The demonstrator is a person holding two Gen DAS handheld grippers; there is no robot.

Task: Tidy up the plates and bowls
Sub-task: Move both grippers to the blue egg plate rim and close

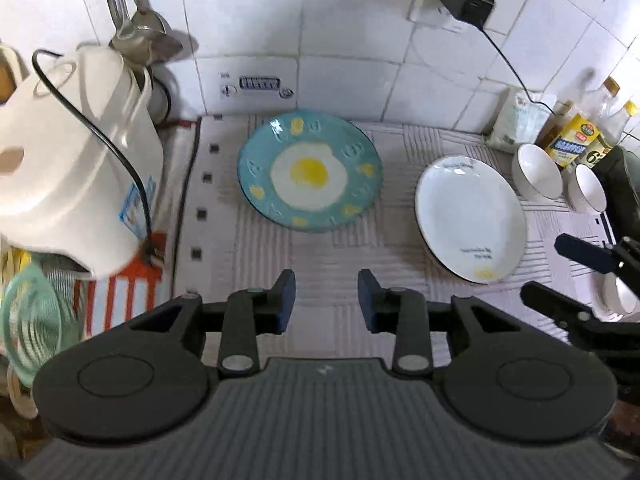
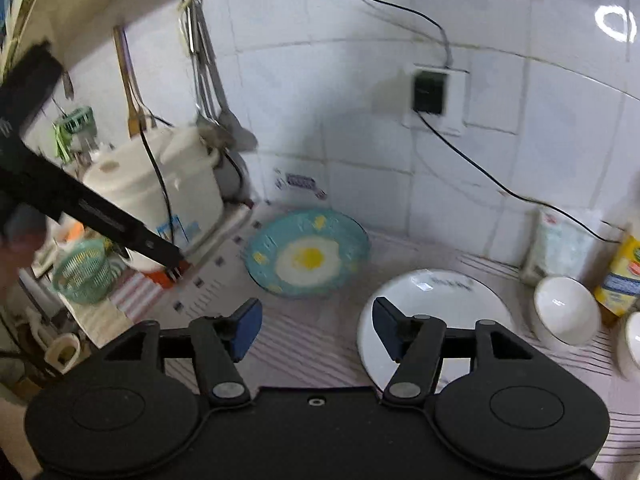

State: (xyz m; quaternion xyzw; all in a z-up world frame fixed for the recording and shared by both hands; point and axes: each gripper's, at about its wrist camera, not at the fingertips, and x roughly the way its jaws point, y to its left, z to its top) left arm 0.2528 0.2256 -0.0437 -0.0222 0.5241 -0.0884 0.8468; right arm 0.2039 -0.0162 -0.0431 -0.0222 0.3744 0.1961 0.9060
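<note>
The blue plate with a fried-egg print [image 1: 308, 170] lies flat on the ribbed white mat [image 1: 320, 280], close to the tiled wall [image 1: 340, 20]. It holds nothing. The white plate [image 1: 470, 218] lies on the same mat to its right, apart from it, also empty; small printed text on its face is too blurred to read. Two white bowls, the nearer bowl [image 1: 538, 176] and the far bowl [image 1: 590, 194], sit just right of the white plate, both empty; the far one is partly cut off by a dark object at the frame edge.

The left gripper [image 1: 326, 300] hangs above bare mat with its blue pads spread and nothing between them. The right gripper [image 2: 316, 328] is spread wider, also empty; its right finger overlaps the white plate's rim in the right wrist view, and contact cannot be determined.

A white kettle [image 1: 76, 160] stands at left, its lower part hidden. A green mesh basket [image 2: 82, 272] beside it has contents that cannot be made out. Bottles with yellow labels [image 1: 576, 136] at far right are blurred.
</note>
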